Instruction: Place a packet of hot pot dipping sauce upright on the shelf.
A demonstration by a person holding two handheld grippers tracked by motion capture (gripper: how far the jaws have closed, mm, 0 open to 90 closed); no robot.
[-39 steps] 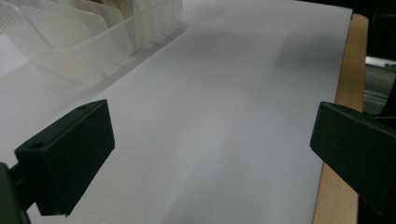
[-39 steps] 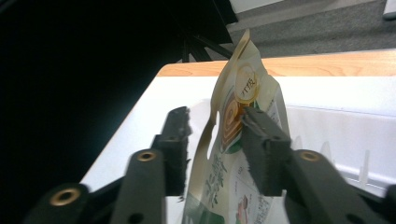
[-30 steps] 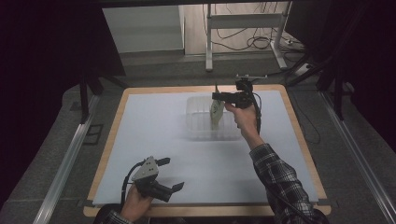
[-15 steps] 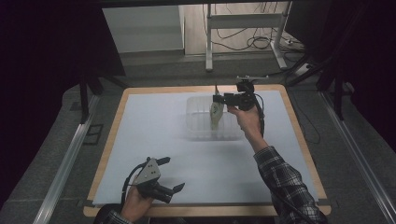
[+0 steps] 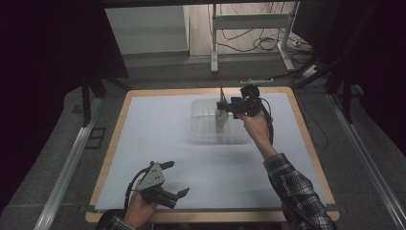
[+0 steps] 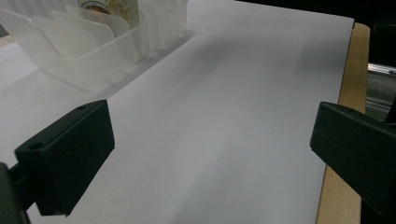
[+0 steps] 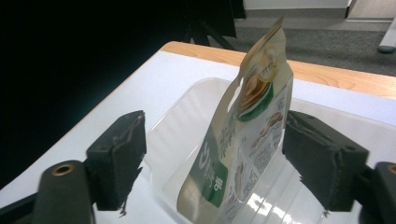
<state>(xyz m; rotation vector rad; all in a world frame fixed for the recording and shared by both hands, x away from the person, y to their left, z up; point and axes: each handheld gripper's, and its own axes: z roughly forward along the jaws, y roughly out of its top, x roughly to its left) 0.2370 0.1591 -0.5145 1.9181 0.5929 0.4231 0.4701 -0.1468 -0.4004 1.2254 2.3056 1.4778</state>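
A beige and green snack pouch (image 7: pixel 243 140) stands upright in a clear plastic divided bin (image 7: pixel 187 116) at the far middle of the table. My right gripper (image 7: pixel 212 126) is open, one jaw on each side of the pouch; the right jaw sits very close to the pouch's edge. From above, the right gripper (image 5: pixel 223 108) hovers over the bin (image 5: pixel 206 129) with the pouch (image 5: pixel 220 120) below it. My left gripper (image 5: pixel 178 178) is open and holds nothing, low over the near left of the table. In its own view the left gripper (image 6: pixel 210 126) faces the bin (image 6: pixel 84 46) and the pouch (image 6: pixel 112 7).
A white mat (image 5: pixel 172 143) covers the wooden table, whose edge (image 6: pixel 348 79) runs along the right of the left gripper view. Behind the table are a desk frame (image 5: pixel 215 43) and floor cables (image 5: pixel 268 43).
The right gripper and the pouch have sunk slightly toward the bin. The left gripper has barely shifted.
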